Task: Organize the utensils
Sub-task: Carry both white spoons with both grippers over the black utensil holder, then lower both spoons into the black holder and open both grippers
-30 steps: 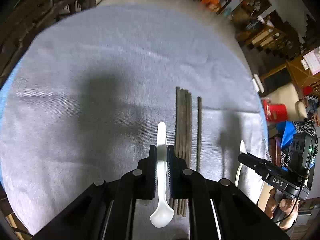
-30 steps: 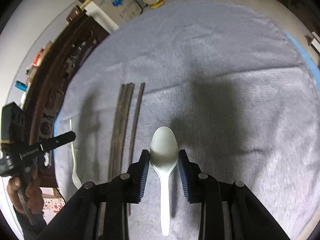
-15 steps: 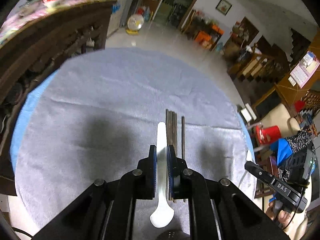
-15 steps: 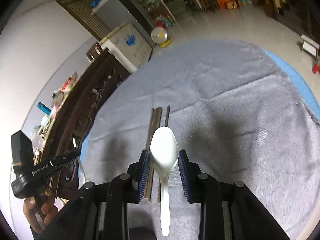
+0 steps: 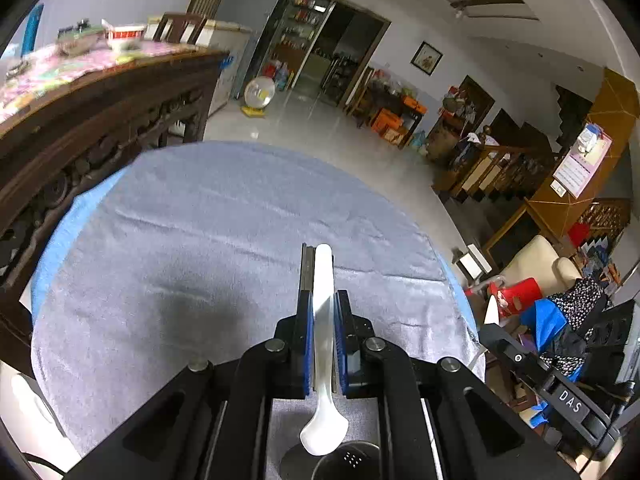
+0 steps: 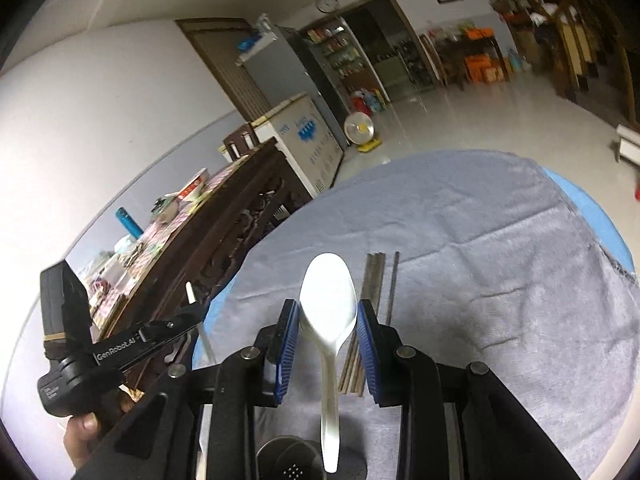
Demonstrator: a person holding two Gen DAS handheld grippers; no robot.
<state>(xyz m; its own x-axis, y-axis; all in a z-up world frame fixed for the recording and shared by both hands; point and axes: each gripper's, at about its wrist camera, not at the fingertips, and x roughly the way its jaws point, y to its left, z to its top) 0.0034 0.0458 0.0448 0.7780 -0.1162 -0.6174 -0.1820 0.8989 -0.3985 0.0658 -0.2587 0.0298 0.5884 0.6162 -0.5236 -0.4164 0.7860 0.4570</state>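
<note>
A round table under a grey cloth [image 5: 208, 240] fills the lower half of both views, with dark chopsticks [image 6: 374, 280] lying together on it at about 1 o'clock from the right gripper [image 6: 327, 336]. The left gripper [image 5: 323, 332] is clamped tight on the handle of a white spoon [image 5: 323, 300], bowl end toward the camera above a dark perforated holder [image 5: 344, 460] at 6 o'clock. The right gripper's blue pads press both sides of a second white spoon [image 6: 329, 300], bowl pointing to 12 o'clock, handle tip over the holder.
</note>
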